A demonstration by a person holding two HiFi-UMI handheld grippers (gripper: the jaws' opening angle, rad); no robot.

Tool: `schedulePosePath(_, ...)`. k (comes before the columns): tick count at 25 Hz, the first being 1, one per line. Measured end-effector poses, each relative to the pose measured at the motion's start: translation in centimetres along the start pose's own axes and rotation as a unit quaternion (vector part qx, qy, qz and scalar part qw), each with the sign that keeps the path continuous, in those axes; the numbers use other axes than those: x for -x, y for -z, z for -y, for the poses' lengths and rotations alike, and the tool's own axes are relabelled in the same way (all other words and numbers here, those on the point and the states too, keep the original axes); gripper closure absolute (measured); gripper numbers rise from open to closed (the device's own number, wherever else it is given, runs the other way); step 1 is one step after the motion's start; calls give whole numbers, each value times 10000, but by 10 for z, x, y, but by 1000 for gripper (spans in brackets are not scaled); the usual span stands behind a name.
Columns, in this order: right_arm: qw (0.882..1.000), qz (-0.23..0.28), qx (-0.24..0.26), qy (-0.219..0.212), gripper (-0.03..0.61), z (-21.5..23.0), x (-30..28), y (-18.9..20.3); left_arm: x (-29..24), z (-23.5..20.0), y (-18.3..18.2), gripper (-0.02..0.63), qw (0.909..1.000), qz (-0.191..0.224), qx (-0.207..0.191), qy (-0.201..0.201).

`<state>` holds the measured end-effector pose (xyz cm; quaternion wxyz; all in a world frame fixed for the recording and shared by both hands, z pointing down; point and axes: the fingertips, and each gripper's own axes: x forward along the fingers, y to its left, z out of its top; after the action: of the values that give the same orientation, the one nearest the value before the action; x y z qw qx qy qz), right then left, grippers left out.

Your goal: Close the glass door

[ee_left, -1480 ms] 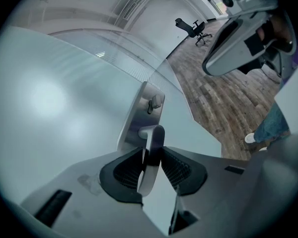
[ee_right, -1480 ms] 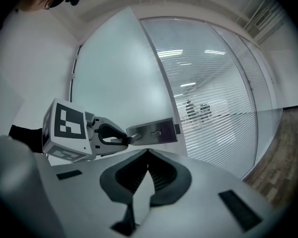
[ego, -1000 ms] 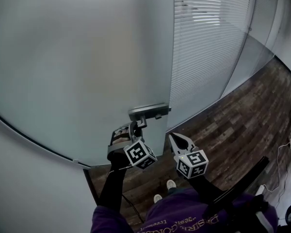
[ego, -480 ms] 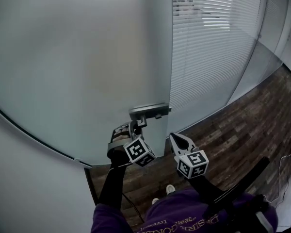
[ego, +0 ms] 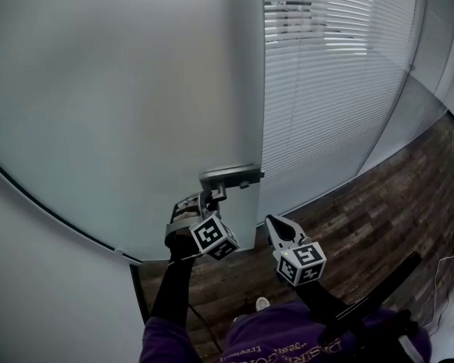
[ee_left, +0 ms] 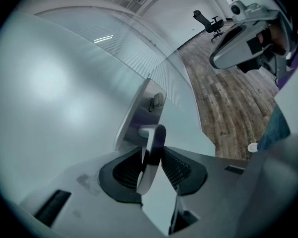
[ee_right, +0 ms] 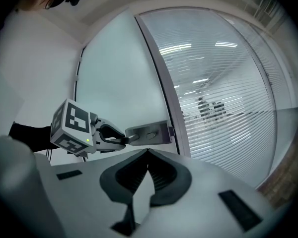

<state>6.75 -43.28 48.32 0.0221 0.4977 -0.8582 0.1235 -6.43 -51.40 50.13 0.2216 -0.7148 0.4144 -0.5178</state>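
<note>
The left tongs [ee_left: 152, 155] are pinching the door handle [ee_left: 158, 135]: its flat metal lever stands upright between the two ribbed pads [ee_left: 178, 168], which press on it from either side. The right tongs [ee_right: 148, 153] are pressed together with nothing between them, and in the head view they hang below and to the right of the door handle, apart from it and pointing up toward it. Directly behind the lever is the metal lock plate [ee_left: 136, 118] that carries it, and a small thumb turn [ee_left: 158, 100] sits on that plate just past the handle's root. The plate is fixed at the free edge of the glass door [ego: 121, 97], a frosted pane that spreads up and to the left of the handle. Just right of the handle, the door's edge runs alongside a fixed glass wall backed by white blinds [ego: 325, 89]; whether the door is fully latched against it cannot be told. Below and to the right of the handle lies the wooden floor [ego: 378, 210], and far beyond the handle in the left gripper view an office chair [ee_left: 212, 22] stands on it. Below the handle, nearest the camera, are the person's black sleeve [ego: 170, 286], purple top [ego: 287, 339] and one shoe [ego: 262, 303].
</note>
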Motion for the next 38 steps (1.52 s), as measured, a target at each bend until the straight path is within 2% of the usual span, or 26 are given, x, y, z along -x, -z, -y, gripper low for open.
schedulePosePath(9,9999,-123,-51,36,581,23,-3,23,-22,5,1,499,9999,-90,77,-93)
schedulePosePath(17,9994,-187,-237,142,581,13,-18,9,-25,-20,1,499,9999,-14,79,-133)
schedulePosePath(24,9990,-190,-227,335,581,12,-32,8,-37,-18,-1,499,9999,107,-45,-2)
schedulePosePath(38,9980,-151,-160,598,581,4,-56,8,-44,-23,4,499,9996,266,-14,3)
